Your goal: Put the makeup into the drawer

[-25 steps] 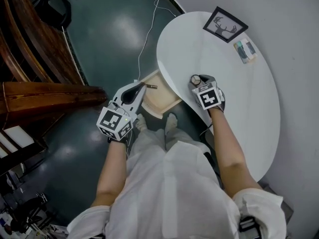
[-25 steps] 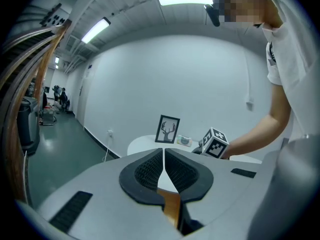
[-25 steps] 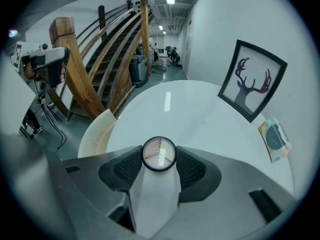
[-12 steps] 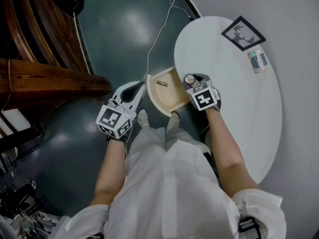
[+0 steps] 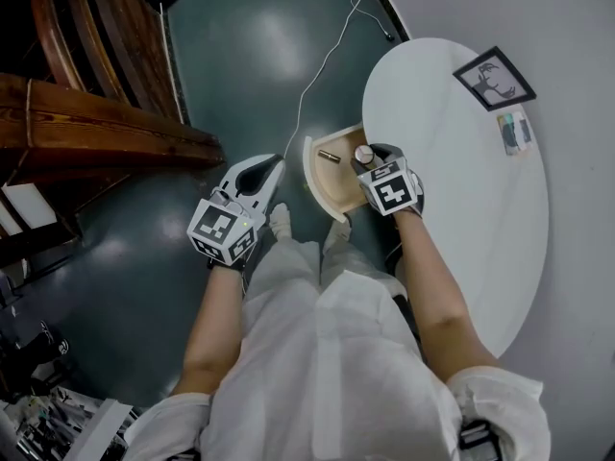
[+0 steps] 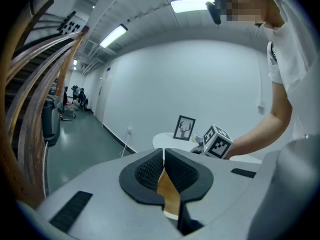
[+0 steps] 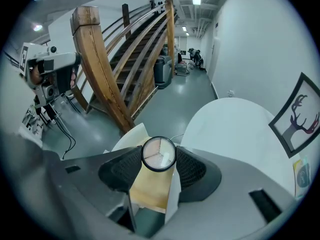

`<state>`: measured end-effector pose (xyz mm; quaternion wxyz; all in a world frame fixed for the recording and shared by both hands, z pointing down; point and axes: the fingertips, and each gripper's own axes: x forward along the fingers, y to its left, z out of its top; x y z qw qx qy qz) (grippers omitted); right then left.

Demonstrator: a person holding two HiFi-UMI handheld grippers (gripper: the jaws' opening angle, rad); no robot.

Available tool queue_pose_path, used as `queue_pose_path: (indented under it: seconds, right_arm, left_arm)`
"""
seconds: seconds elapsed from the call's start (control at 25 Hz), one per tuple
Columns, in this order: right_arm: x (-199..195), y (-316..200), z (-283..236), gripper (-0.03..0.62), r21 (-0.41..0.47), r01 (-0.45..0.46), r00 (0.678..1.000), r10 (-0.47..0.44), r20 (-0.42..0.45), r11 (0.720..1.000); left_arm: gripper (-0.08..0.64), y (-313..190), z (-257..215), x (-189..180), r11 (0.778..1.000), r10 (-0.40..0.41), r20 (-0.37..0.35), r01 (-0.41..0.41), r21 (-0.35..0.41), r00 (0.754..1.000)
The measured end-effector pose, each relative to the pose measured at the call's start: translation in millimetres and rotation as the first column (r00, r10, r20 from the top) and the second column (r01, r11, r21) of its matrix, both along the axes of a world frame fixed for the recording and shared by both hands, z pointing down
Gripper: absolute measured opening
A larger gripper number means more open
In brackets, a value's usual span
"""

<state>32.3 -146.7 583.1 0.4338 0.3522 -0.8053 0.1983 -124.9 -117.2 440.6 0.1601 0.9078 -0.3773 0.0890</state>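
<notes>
Here, compact [image 7: 158,154] between right gripper [image 5: 366,157] jaws

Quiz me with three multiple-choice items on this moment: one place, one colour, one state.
1. Where is the round compact?
A) lying on the table
B) in the right gripper, above the open drawer
C) in the left gripper

2. What colour is the table's top?
A) white
B) red
C) black

3. How is the left gripper?
A) wide open
B) shut on a brush
C) shut, holding nothing

Answers:
1 B: the right gripper view shows it clamped between the jaws over the drawer.
2 A: the head view shows a white top.
3 C: its jaws meet with nothing between.
</notes>
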Motion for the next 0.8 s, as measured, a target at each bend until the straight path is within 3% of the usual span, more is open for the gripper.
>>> queue_pose_path:
  seconds: [0.56,0.8]
  right_arm:
    - [-42,14,35,0.210,-0.073,0.048,0.998,-0.046,0.037,0.996]
    - [-52,12,50,0.210,-0.038,0.151,0.986,-0.154,-0.062,0.988]
  left_arm:
    - [0.026,3,20,-17,0.999,-0.010,-0.002,0.010,-0.035,1.000]
    - [0.026,-2,33,-15,0.999,-0.004,-0.001,0.004,-0.048,1.000]
